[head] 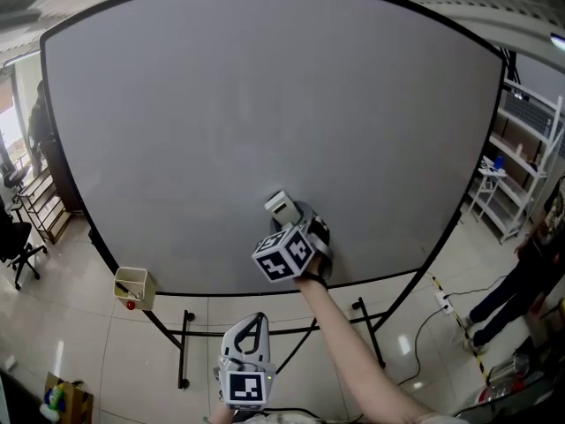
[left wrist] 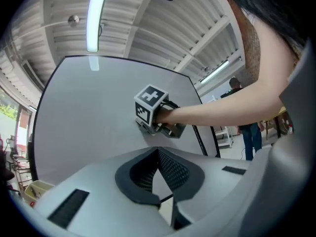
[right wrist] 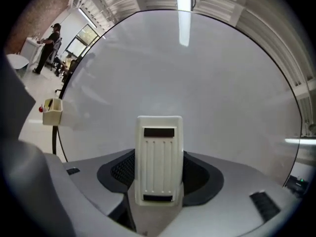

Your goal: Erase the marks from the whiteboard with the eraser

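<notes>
White eraser [right wrist: 158, 154] between right tongs [right wrist: 159, 174]

Right gripper [head: 291, 220] clamps the eraser [right wrist: 159, 154]; left gripper [left wrist: 158, 157] hangs closed.

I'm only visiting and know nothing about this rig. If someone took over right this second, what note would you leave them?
Right gripper: fingers shut on the white eraser, held at the lower middle of the whiteboard.
Left gripper: fingers together with nothing between them, held low, below the board's bottom edge.
Done: no marks show on the board in any view.
Left: probably little. Check up close for faint traces, wipe any you find, then put the eraser away. A small box hangs at the board's lower left edge and may be where it goes.
</notes>
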`<act>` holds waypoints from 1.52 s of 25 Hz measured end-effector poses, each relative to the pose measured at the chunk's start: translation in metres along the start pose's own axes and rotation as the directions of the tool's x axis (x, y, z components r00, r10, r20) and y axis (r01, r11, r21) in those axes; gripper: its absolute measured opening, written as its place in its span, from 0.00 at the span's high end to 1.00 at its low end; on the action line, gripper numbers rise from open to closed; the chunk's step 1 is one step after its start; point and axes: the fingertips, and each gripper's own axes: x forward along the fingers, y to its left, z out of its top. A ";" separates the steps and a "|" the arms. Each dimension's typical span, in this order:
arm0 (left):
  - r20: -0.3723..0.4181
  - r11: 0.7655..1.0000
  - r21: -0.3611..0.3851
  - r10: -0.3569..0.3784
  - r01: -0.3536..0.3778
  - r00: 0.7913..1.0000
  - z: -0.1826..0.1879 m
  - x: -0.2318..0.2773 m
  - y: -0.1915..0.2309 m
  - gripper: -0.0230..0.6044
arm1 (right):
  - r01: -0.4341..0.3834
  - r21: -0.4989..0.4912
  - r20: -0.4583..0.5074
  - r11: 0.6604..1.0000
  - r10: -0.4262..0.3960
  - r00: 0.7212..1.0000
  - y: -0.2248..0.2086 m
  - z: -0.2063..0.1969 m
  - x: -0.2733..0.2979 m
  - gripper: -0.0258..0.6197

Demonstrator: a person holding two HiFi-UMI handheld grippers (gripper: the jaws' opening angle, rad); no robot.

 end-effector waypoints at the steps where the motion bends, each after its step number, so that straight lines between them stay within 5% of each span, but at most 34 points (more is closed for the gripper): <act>1: -0.004 1.000 -0.006 0.000 0.000 1.000 -0.005 -0.002 0.000 0.96 | -0.011 -0.014 -0.005 1.000 0.011 1.000 0.006 -0.006 0.001 0.54; 5: -0.064 1.000 0.007 0.020 -0.019 0.998 -0.022 -0.009 0.004 0.96 | -0.049 0.023 -0.001 0.999 0.049 0.999 -0.007 0.006 -0.002 0.54; 12: -0.093 0.998 -0.043 -0.054 0.050 0.994 -0.039 -0.014 -0.020 0.96 | 0.013 0.062 0.065 0.998 -0.017 0.998 -0.090 0.072 -0.020 0.54; 18: -0.093 0.997 -0.016 -0.081 0.080 0.992 -0.040 -0.018 -0.031 0.96 | 0.039 0.213 0.188 0.976 -0.080 0.979 -0.171 0.142 -0.052 0.54; 22: -0.101 0.997 -0.069 -0.048 0.041 0.994 -0.035 -0.020 -0.023 0.96 | 0.004 0.244 0.176 0.970 -0.048 0.983 -0.122 0.107 -0.038 0.54; 26: -0.107 0.999 -0.028 -0.032 0.030 0.994 -0.046 -0.020 -0.012 0.96 | 0.019 0.147 0.069 0.989 -0.030 0.997 -0.035 0.019 -0.008 0.54; 30: -0.105 0.996 -0.085 -0.011 0.002 0.994 -0.040 -0.025 -0.013 0.96 | -0.017 0.045 -0.029 0.999 0.018 0.999 0.015 -0.043 0.007 0.54; 33: -0.124 0.995 -0.102 0.007 -0.019 0.992 -0.045 -0.027 -0.009 0.96 | -0.022 0.097 -0.012 0.995 0.023 1.000 -0.010 -0.024 0.001 0.54; 38: -0.121 0.998 -0.058 0.008 -0.016 0.993 -0.049 -0.027 -0.003 0.96 | 0.009 0.244 0.081 0.970 -0.030 0.996 -0.114 0.033 -0.022 0.54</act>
